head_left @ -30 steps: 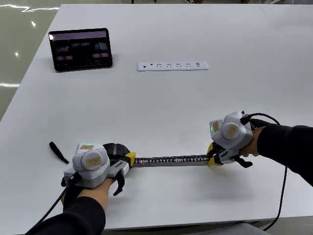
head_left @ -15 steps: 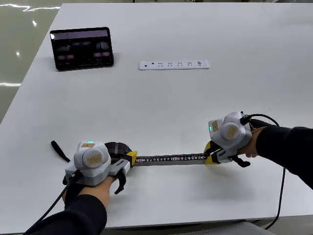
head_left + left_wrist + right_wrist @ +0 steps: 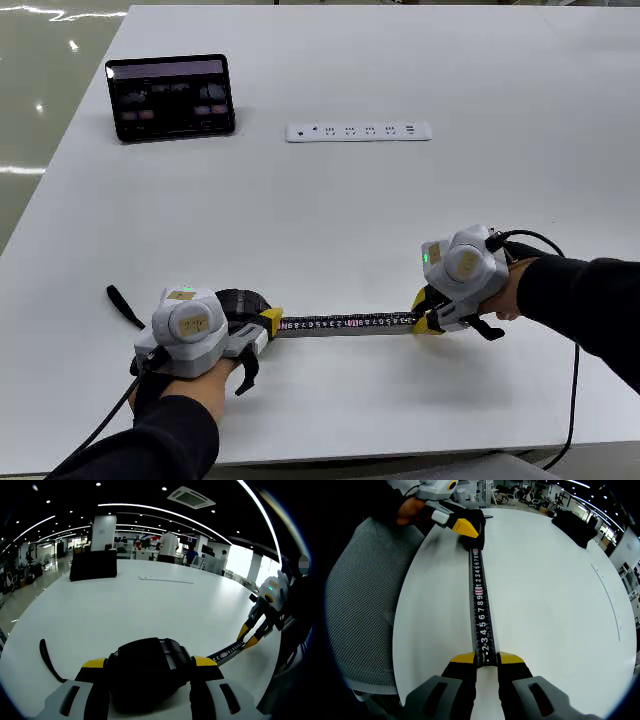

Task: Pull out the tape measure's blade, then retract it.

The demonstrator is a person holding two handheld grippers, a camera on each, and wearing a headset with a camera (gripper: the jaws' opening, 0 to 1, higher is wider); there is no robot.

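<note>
Left tool (image 3: 252,323) is clamped around the tape measure case (image 3: 147,672) on the bench (image 3: 330,230). Right tool (image 3: 485,659) pinches the tip of the blade (image 3: 480,605), which lies stretched flat between them. If that pinch slips, I'd guess the blade whips back and kinks or jerks the case.

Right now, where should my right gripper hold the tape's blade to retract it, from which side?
Its free end, jaws on either edge, coming end-on along its length: the thin numbered steel blade runs face-up, straight toward the black tape-measure case.
</note>
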